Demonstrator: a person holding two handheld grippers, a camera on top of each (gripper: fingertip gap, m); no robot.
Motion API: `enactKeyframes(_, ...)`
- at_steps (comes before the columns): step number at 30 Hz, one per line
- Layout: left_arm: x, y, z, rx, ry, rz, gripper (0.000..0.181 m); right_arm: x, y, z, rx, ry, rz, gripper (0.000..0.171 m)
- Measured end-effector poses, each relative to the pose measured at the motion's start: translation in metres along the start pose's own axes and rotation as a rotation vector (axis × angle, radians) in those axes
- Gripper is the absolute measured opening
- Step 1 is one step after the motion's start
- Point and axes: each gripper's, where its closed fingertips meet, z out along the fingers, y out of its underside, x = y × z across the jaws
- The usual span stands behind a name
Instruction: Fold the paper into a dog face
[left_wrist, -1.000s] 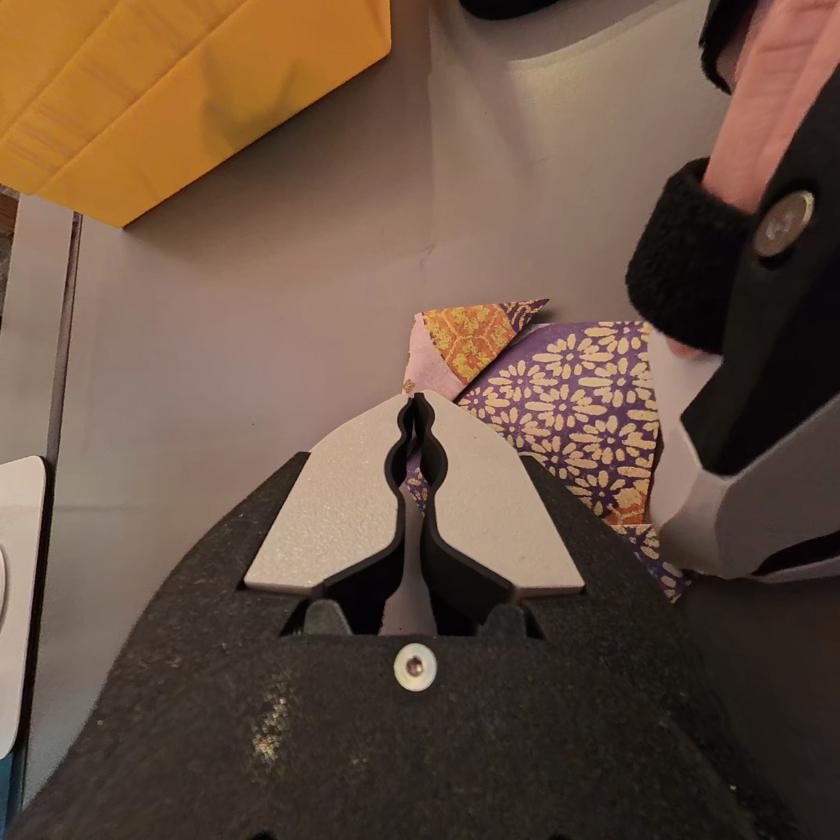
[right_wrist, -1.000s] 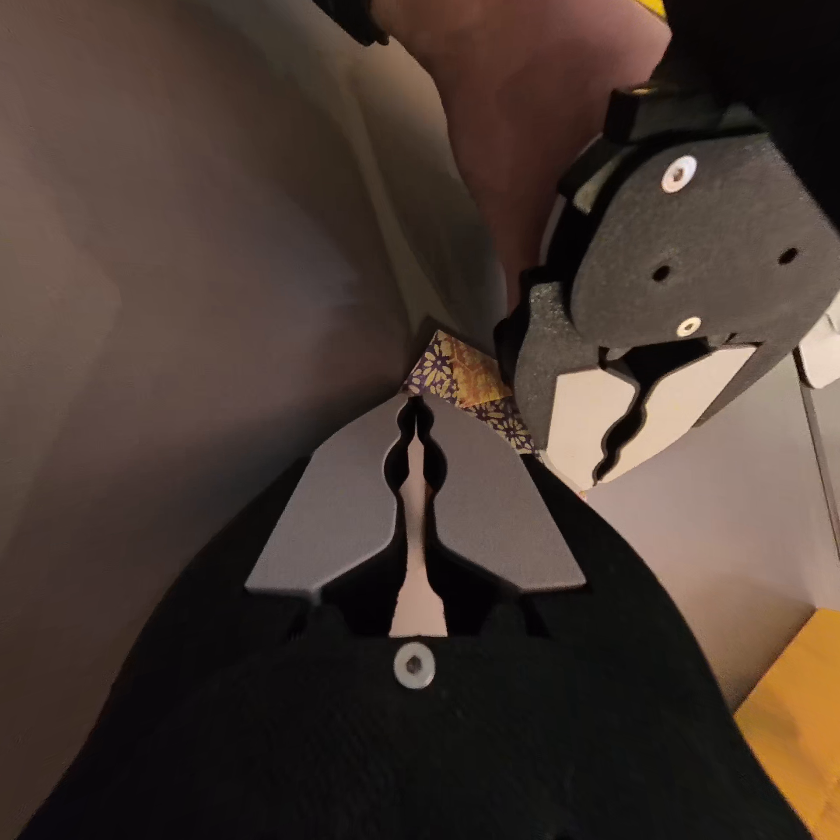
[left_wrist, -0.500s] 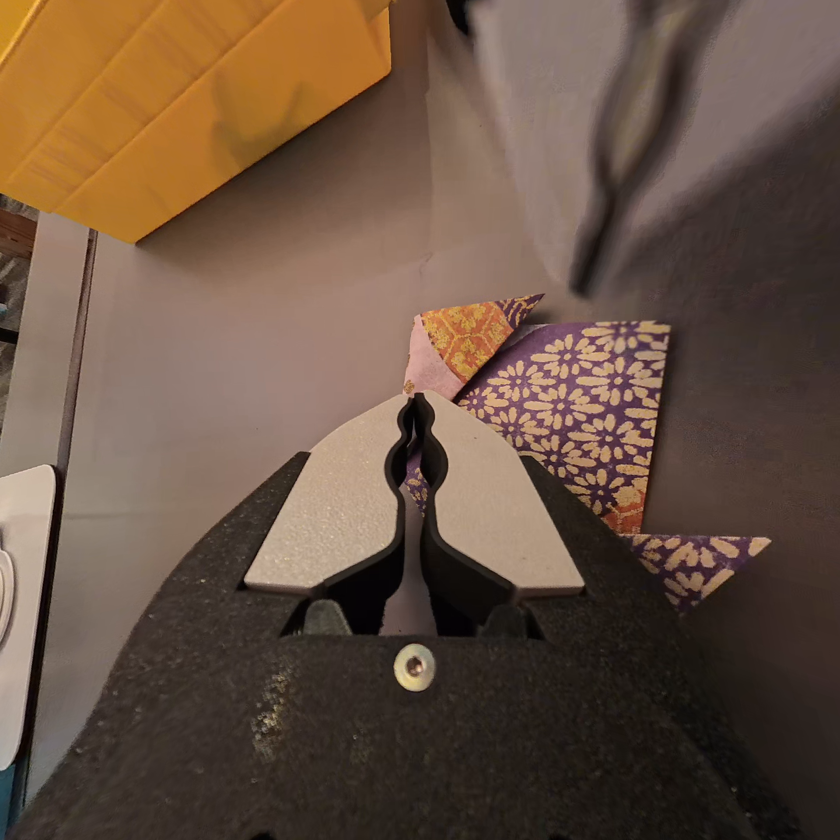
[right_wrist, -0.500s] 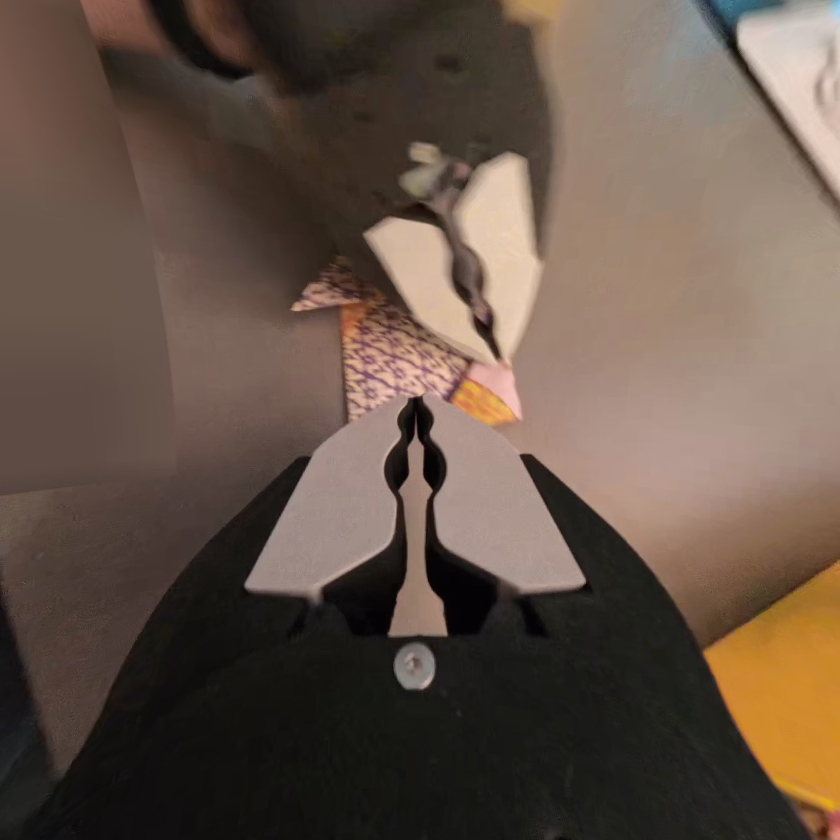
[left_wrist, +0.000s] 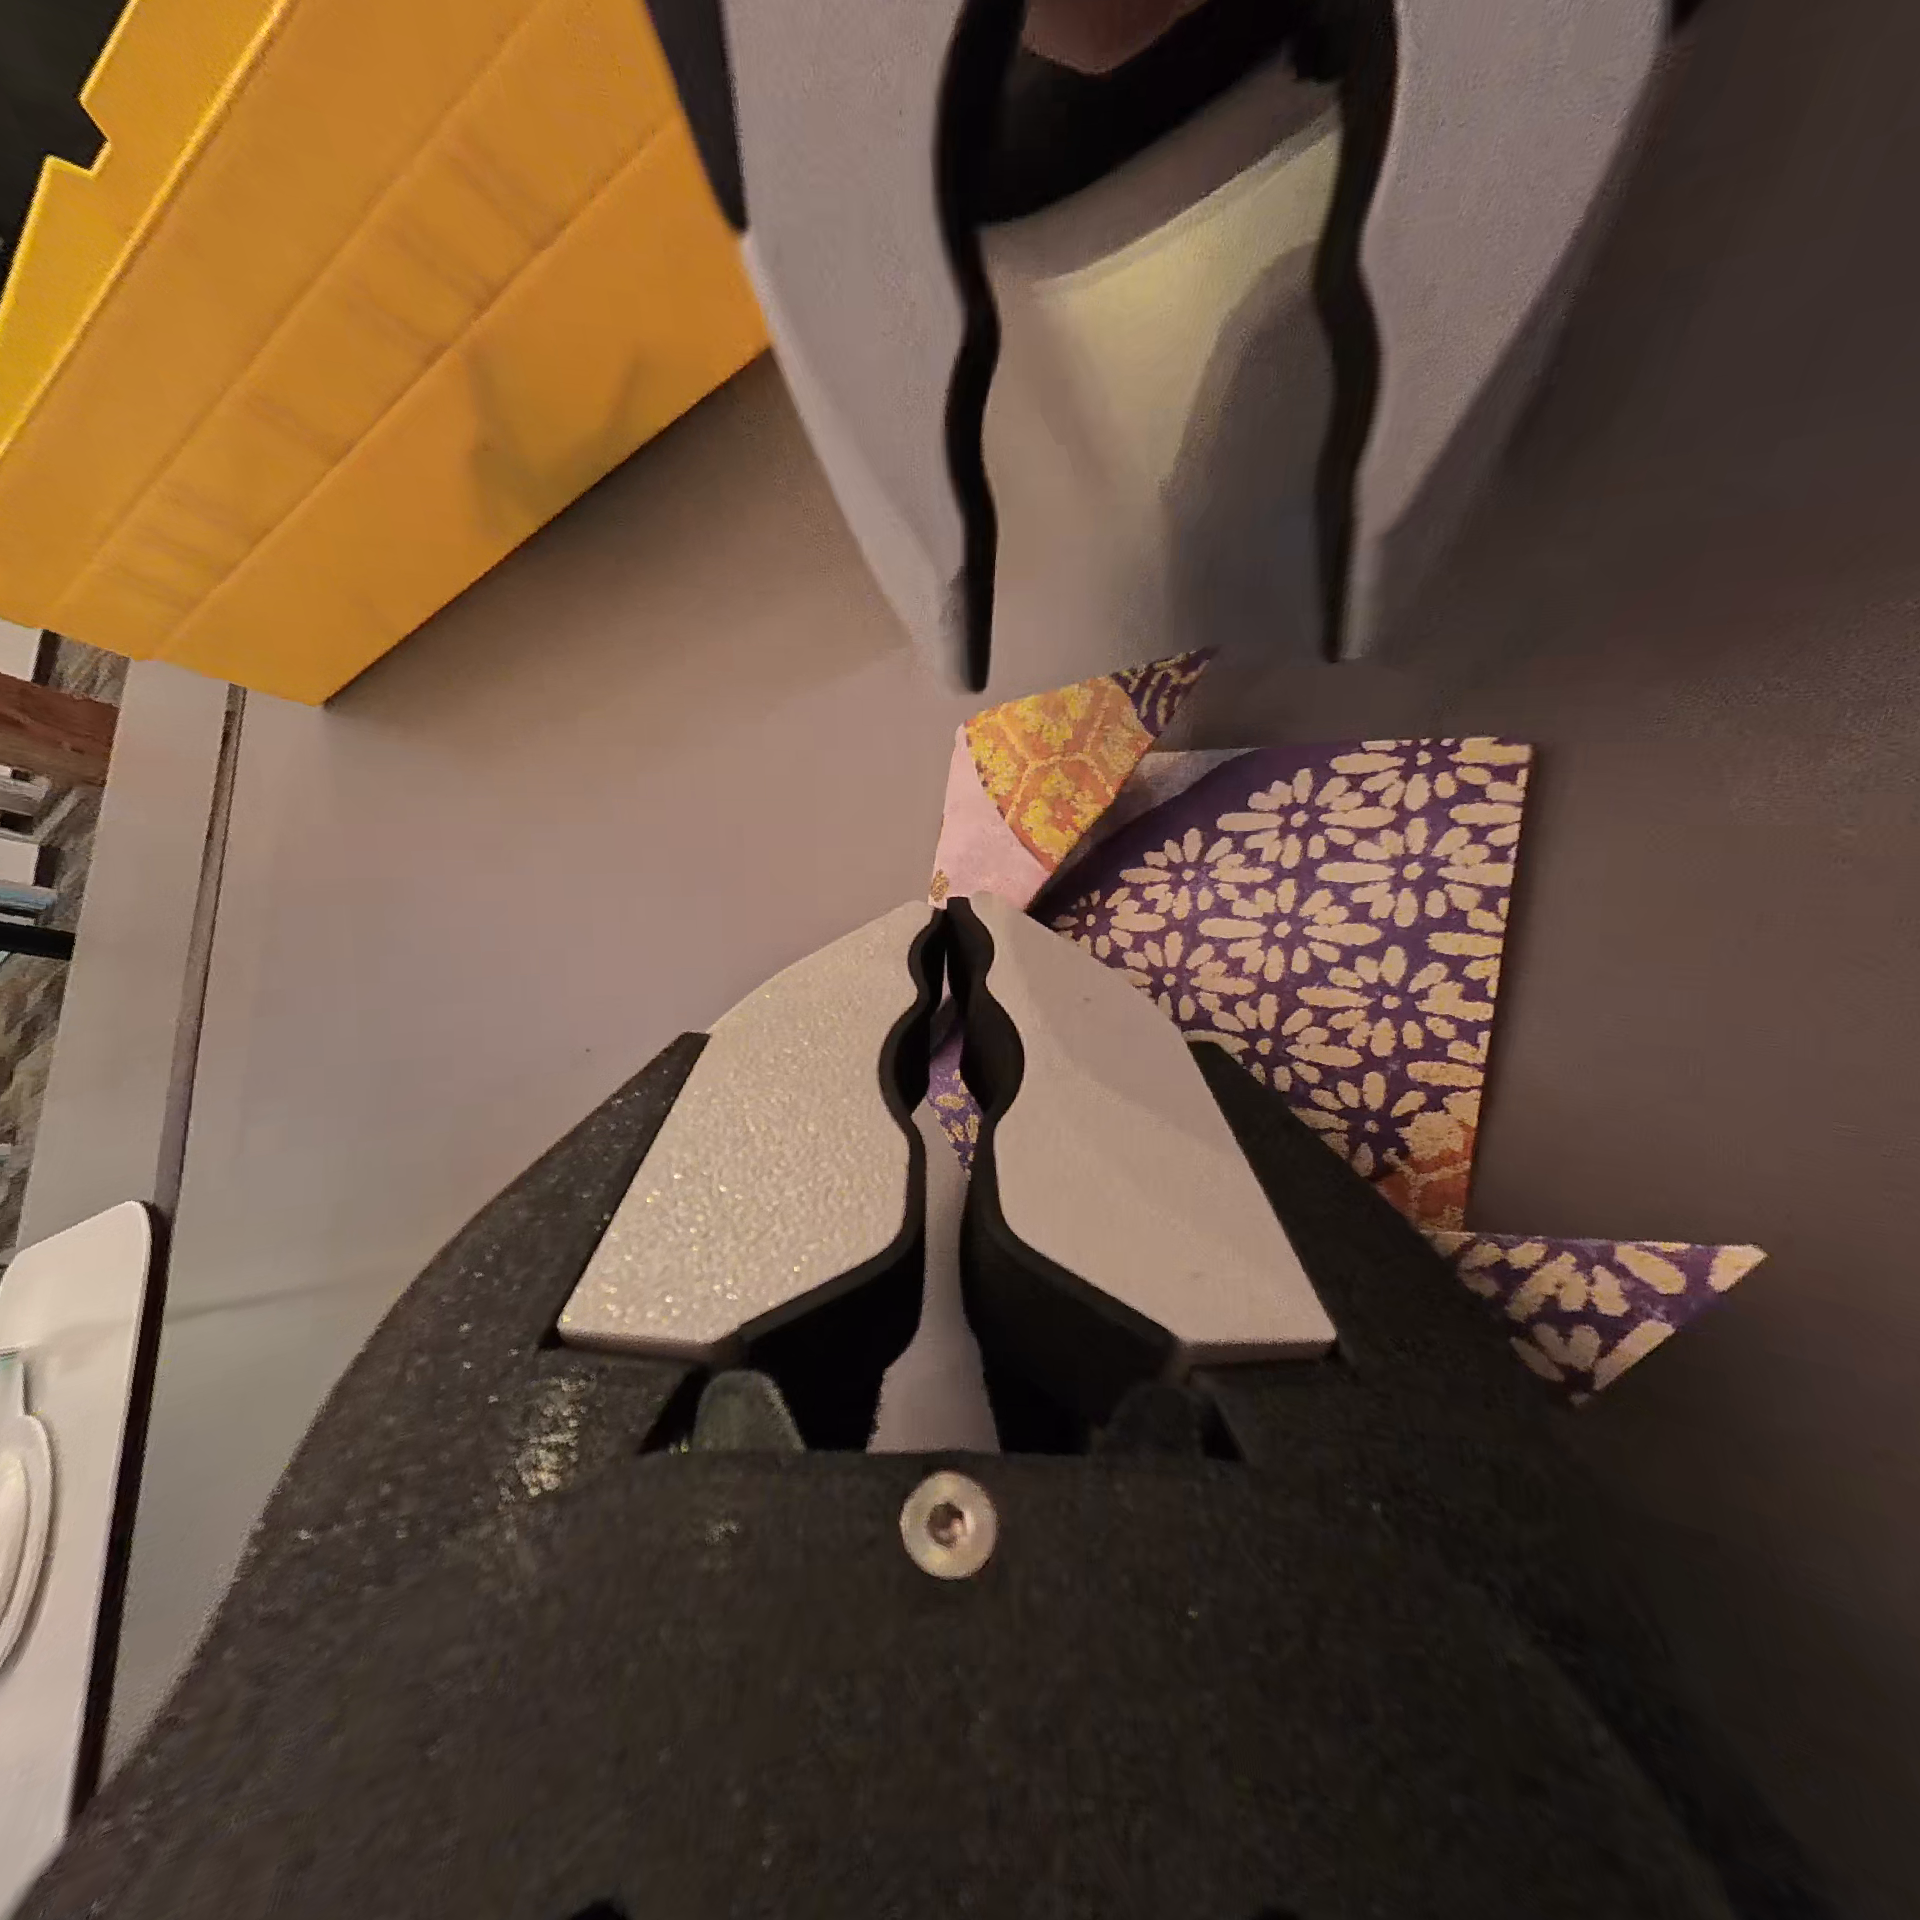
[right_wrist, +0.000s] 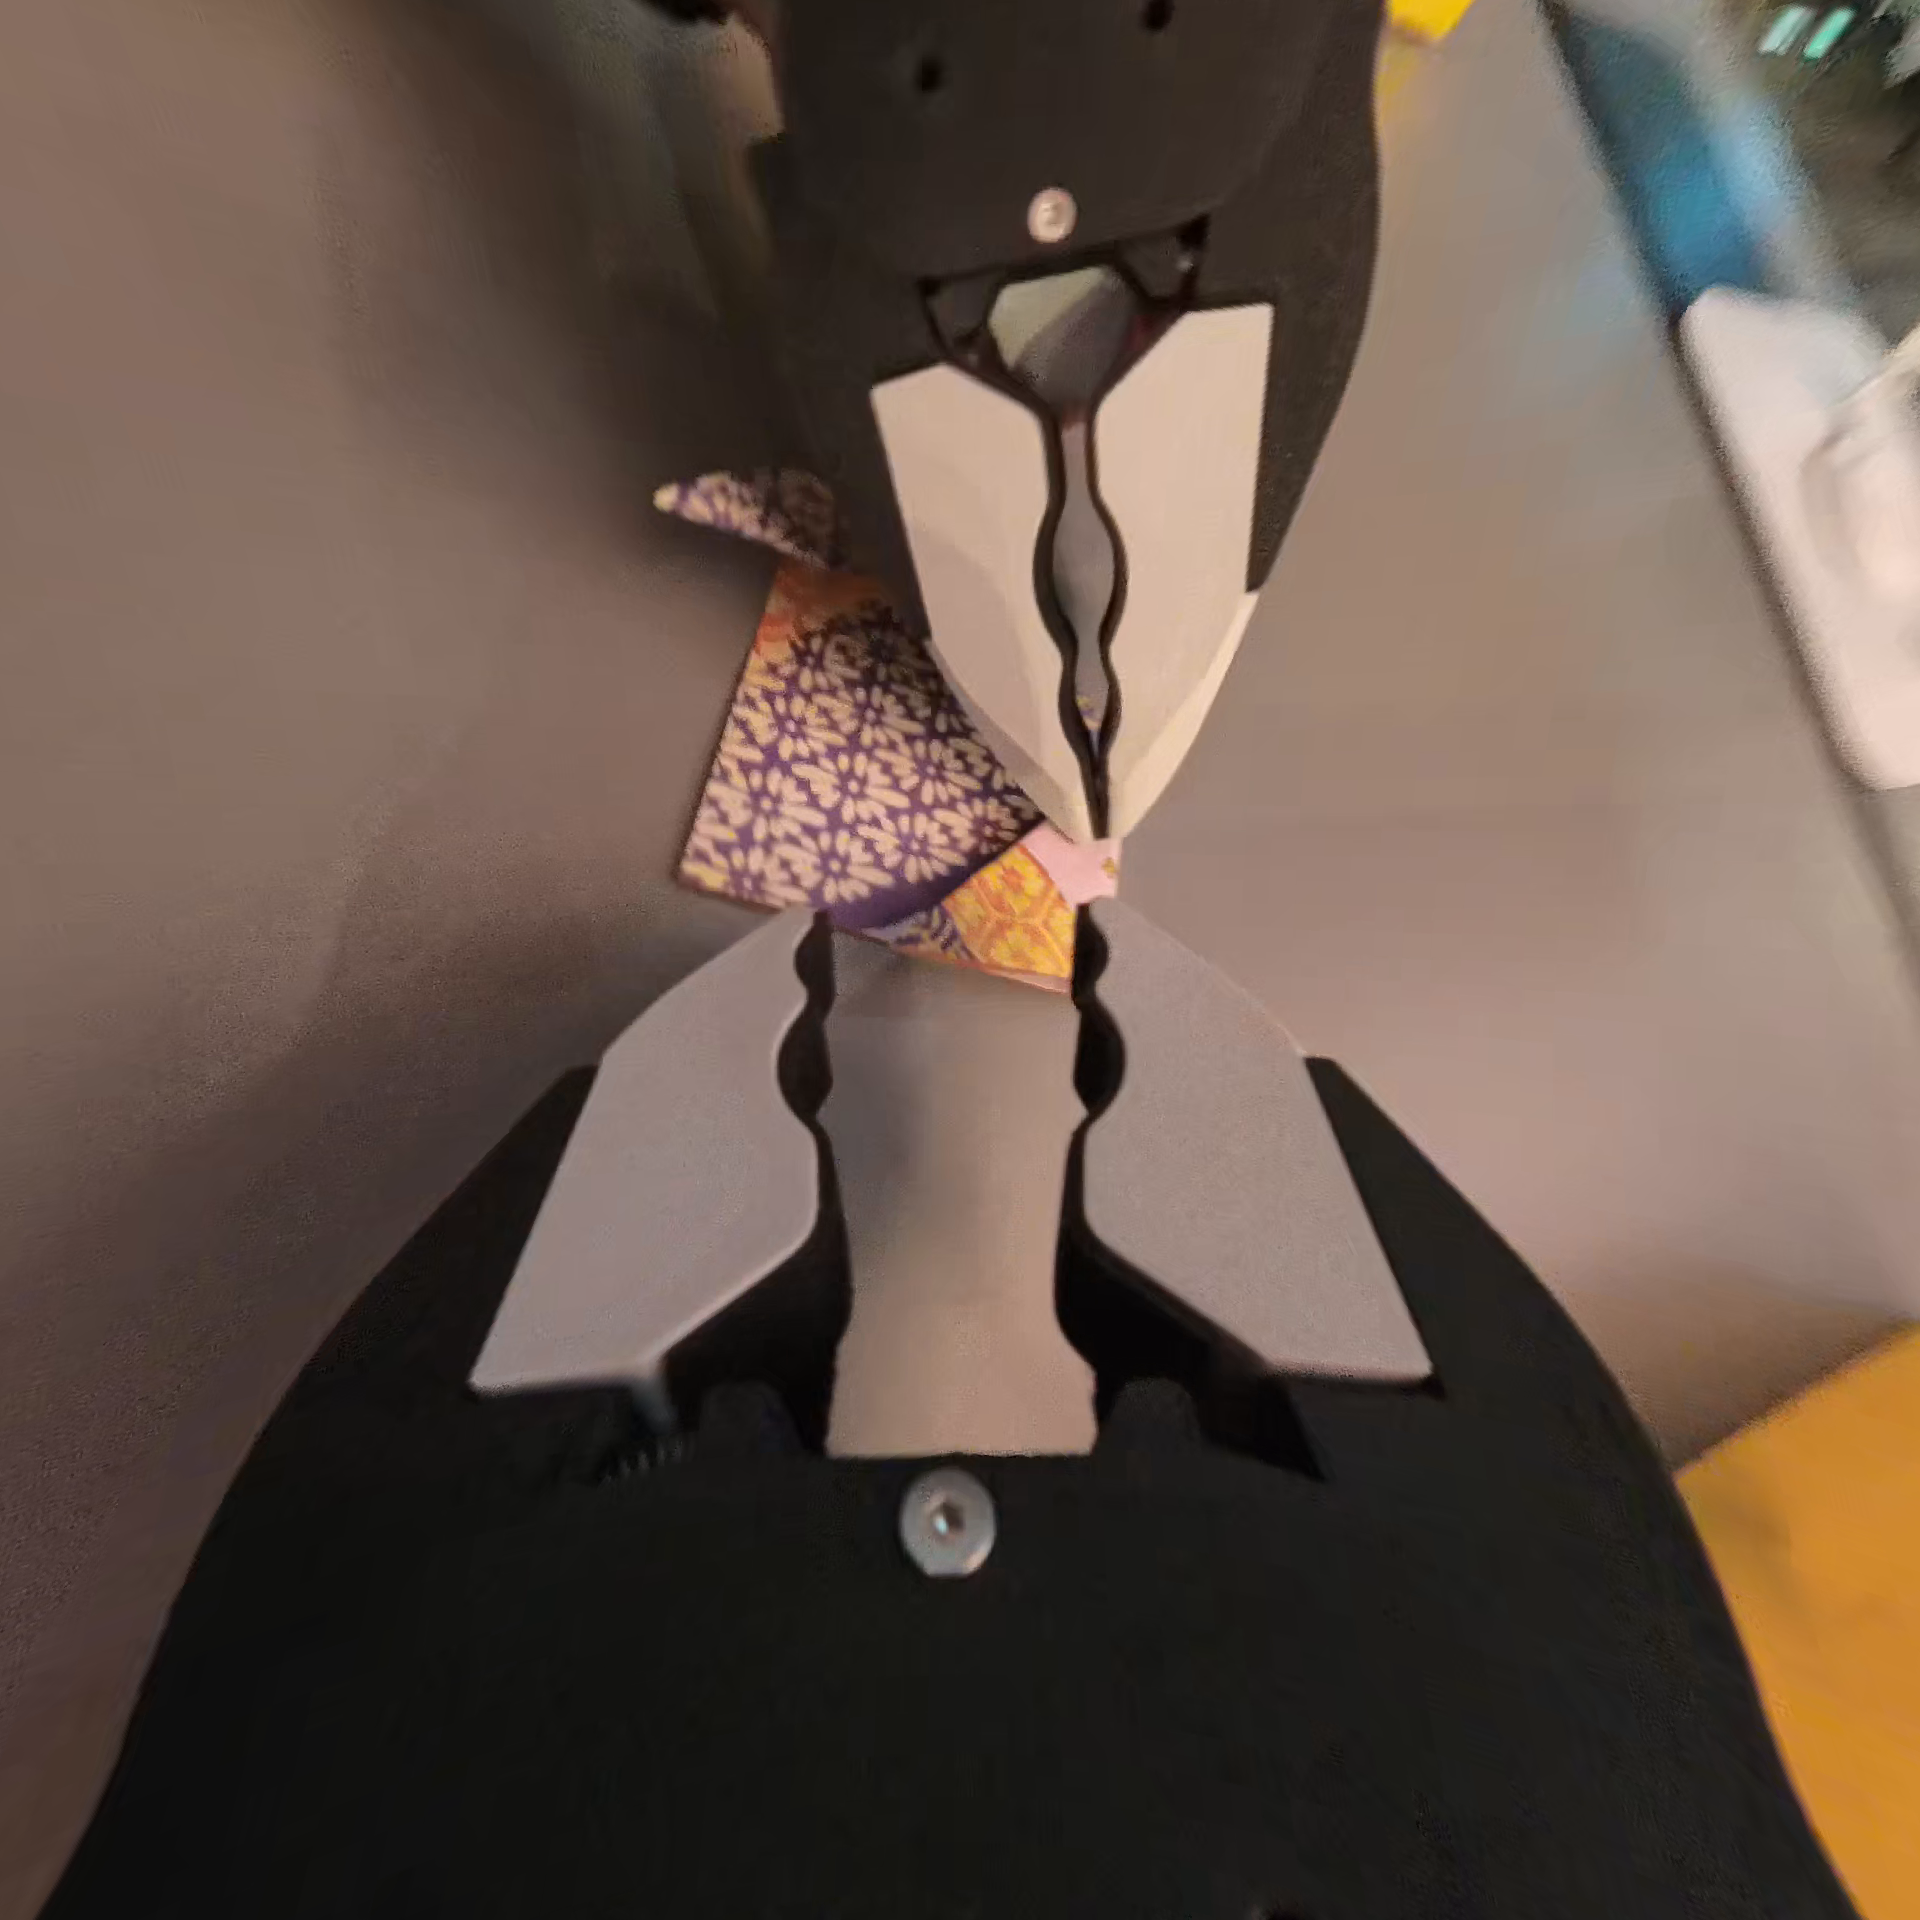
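The folded sheet of purple origami paper with a cream flower print (left_wrist: 1299, 935) lies flat on the plain grey counter (left_wrist: 540, 935). One folded-over flap, orange and gold with a pale pink patch (left_wrist: 1039, 790), sits at the paper's corner farthest from the left gripper's body, and a small purple pointed flap (left_wrist: 1590, 1309) sticks out from the opposite end.

The left gripper (left_wrist: 951, 914), with grey fingers on a black foam-covered body, is closed, its tips pressed together right at the paper's edge beside the pink patch. Whether a layer of paper is pinched between the tips or they only press down on it cannot be told from either view. In the right wrist view the same gripper (right_wrist: 1096, 821) comes down onto the pink corner of the paper (right_wrist: 852, 790).

The right gripper (right_wrist: 951, 935) is open, its grey fingers (right_wrist: 707, 1122) spread apart just short of the orange flap, and it holds nothing. In the left wrist view it (left_wrist: 1153, 665) hangs above the counter just beyond the paper, the two fingertips wide apart.

A yellow ridged plastic box (left_wrist: 343, 343) stands on the counter well away from the paper, beyond the left gripper. A white flat object (left_wrist: 62, 1455) lies at the counter's edge, far from the paper.
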Motion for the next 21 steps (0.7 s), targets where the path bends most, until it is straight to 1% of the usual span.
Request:
enactKeyframes(2, 0.0, 0.0, -0.001, 0.011, 0.009, -0.003, 0.0, 0.003, 0.007, -0.002, 0.003, 0.064, -0.154, 0.034)
enactKeyframes(6, 0.001, -0.001, -0.001, 0.027, 0.025, -0.014, 0.0, 0.01, 0.006, 0.002, 0.0, 0.164, -0.364, 0.029)
enactKeyframes(9, 0.0, -0.002, -0.002, 0.048, 0.024, -0.028, 0.0, 0.004, 0.006, 0.012, -0.016, 0.145, -0.492, 0.026)
enactKeyframes(10, 0.0, -0.002, -0.002, 0.053, 0.024, -0.03, 0.0, 0.002, 0.007, 0.015, -0.015, 0.125, -0.519, 0.022)
enactKeyframes(12, 0.001, -0.002, -0.003, 0.057, 0.023, -0.023, 0.0, 0.002, 0.007, 0.02, -0.027, 0.129, -0.551, 0.007)
enactKeyframes(13, 0.001, -0.003, -0.003, 0.06, 0.022, -0.016, 0.0, 0.002, 0.009, 0.022, -0.037, 0.123, -0.565, 0.002)
enactKeyframes(15, 0.003, -0.004, -0.004, 0.066, 0.023, -0.003, 0.0, 0.003, 0.01, 0.023, -0.059, 0.125, -0.586, 0.002)
enactKeyframes(17, 0.004, -0.004, -0.004, 0.07, 0.025, 0.003, 0.0, 0.005, 0.006, 0.019, -0.031, 0.145, -0.636, 0.004)
enactKeyframes(19, 0.005, -0.004, -0.004, 0.071, 0.039, -0.004, 0.0, 0.009, 0.007, 0.015, -0.031, 0.168, -0.68, 0.013)
enactKeyframes(21, 0.005, -0.004, -0.005, 0.072, 0.056, -0.017, 0.0, 0.014, 0.014, 0.013, -0.044, 0.16, -0.699, 0.017)
